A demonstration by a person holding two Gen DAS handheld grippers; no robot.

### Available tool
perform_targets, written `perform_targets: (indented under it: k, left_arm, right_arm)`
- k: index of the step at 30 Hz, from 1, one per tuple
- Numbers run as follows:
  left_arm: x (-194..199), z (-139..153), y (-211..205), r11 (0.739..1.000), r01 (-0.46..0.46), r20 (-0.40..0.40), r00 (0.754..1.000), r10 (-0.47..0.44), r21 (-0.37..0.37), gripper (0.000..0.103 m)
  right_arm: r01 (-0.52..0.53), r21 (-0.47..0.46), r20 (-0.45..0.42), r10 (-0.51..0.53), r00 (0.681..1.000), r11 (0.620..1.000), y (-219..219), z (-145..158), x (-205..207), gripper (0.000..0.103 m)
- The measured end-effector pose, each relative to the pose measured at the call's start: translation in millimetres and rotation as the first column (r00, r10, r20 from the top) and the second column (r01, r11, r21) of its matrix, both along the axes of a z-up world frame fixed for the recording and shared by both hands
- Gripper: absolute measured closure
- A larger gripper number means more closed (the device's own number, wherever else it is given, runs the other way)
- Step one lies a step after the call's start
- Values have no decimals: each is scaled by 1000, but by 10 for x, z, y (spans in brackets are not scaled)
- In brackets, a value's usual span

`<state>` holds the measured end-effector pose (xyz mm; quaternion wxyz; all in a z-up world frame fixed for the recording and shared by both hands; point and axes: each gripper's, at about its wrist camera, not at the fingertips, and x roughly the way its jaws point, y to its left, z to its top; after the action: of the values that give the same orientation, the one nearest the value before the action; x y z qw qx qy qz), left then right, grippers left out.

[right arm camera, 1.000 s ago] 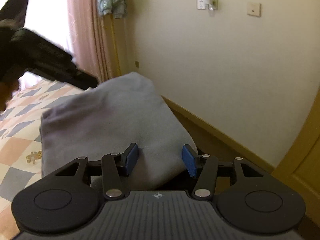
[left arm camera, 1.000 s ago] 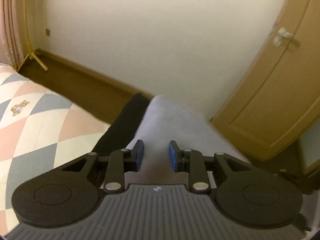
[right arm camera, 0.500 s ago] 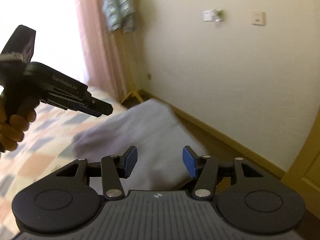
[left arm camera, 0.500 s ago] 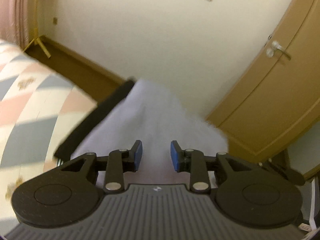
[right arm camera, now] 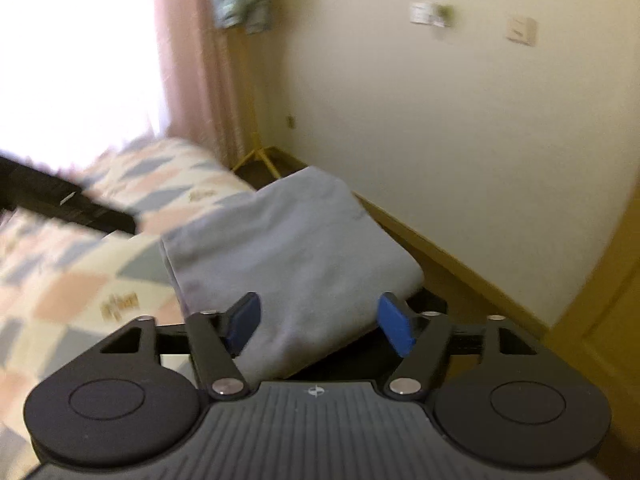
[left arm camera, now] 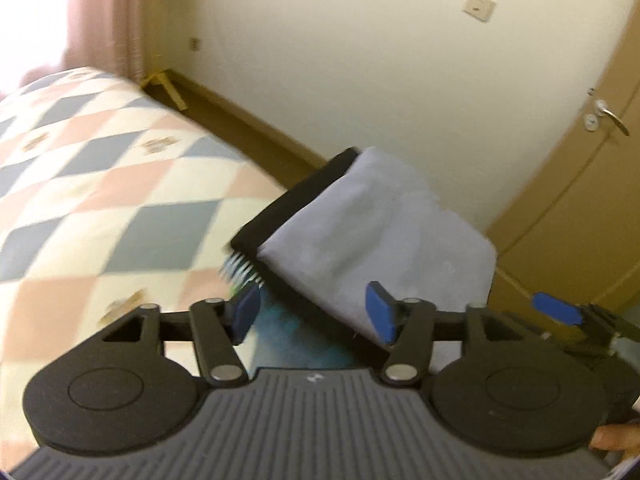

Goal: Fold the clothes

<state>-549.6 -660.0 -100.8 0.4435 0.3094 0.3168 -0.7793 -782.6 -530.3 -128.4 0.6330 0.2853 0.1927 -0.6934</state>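
1. Left wrist view: left claw (left arm camera: 314, 314) jaws have just been opening and stand apart, gripping nothing; the folded grey garment (left arm camera: 384, 236) lies beyond them on a black garment (left arm camera: 296, 200), at the bed (left arm camera: 100, 184) corner
2. Right wrist view: right claw (right arm camera: 320, 322) jaws have just been opening, wide apart, above the grey garment (right arm camera: 288, 248) without pressing it
3. Right claw pad (left arm camera: 554, 307) shows at the left view's right edge, near the stack
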Motion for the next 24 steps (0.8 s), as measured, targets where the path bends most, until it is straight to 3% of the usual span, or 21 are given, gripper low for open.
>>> perform_targets:
  k: [4, 7, 9, 11, 14, 20, 24]
  left_arm:
    - [311, 78, 433, 1000, -6, 19, 1000, 6, 16, 35]
    - [506, 163, 843, 1000, -13, 48, 999, 12, 20, 33]
    - [636, 270, 1118, 1000, -9, 58, 998, 8, 9, 29]
    - [777, 370, 1367, 1000, 13, 69, 998, -12, -7, 16]
    - [945, 547, 1723, 997, 47, 111, 993, -39, -63, 5]
    - [1159, 706, 2273, 992, 86, 194, 979, -66, -95, 1]
    - [1266, 818, 2584, 987, 110, 198, 977, -86, -114, 1]
  right_arm:
    - [109, 41, 129, -113, 985, 993, 376, 149, 83, 24]
    - [156, 59, 161, -164, 973, 986, 684, 220, 285, 18]
    - [180, 66, 169, -188, 967, 982, 926, 289, 455, 14]
    - [199, 61, 178, -207, 962, 978, 1194, 387, 642, 9]
    - [229, 39, 180, -232, 956, 973, 1582, 547, 937, 4]
    - [328, 10, 141, -326, 935, 945, 2284, 884, 1521, 2]
    - [376, 22, 112, -376, 920, 927, 2568, 979, 1747, 2]
